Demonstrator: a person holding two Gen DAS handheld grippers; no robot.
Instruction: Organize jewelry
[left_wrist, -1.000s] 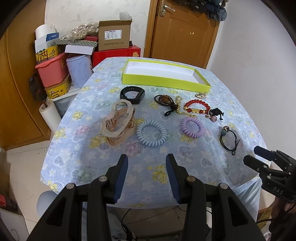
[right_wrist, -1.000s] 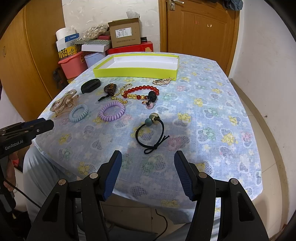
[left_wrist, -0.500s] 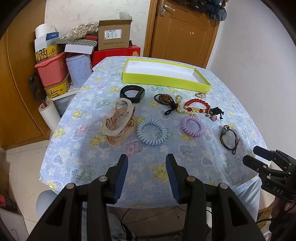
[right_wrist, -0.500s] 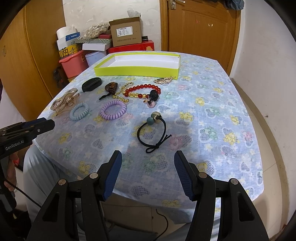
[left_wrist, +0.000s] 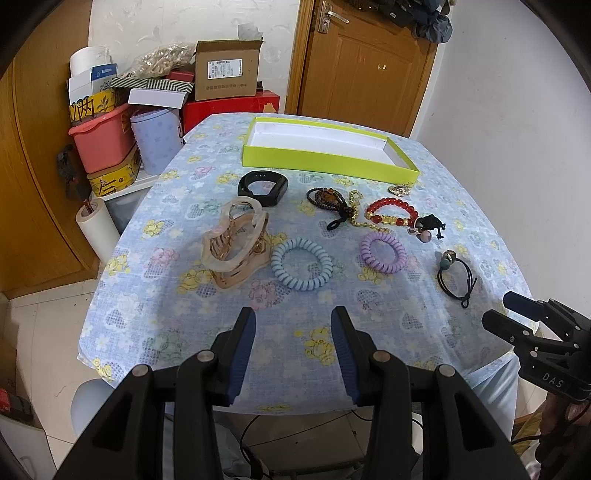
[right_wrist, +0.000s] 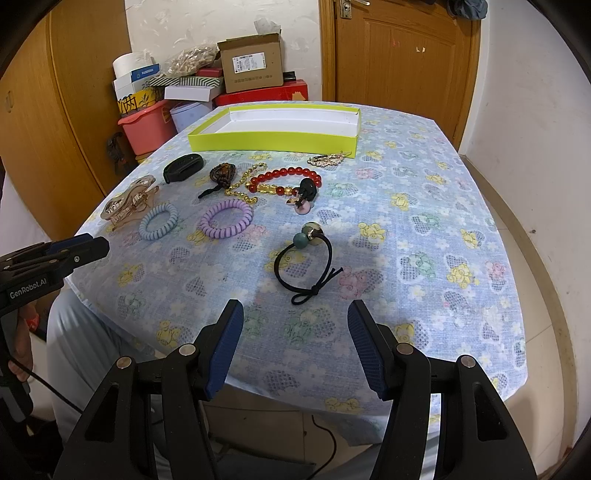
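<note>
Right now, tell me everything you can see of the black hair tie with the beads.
The black hair tie is a thin elastic cord loop lying flat on the flowered tablecloth, knotted at its near end with two short tails. At its far end sit a shiny gold bead and a teal bead. Nothing else touches it; it lies just ahead of the open right gripper.

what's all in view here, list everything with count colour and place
tray: 1, lime green, white inside, far end of table
wristband: 1, black, before tray
hair claw: 1, beige, left
coil ties: 2, blue centre, purple to its right
bead bracelet: 1, red
dark bead strand: 1, brown-black
gold chain: 1
gold brooch: 1, by tray corner
elastic tie: 1, black, nearest right tool
tablecloth: 1, blue floral
left tool: open
right tool: open
</note>
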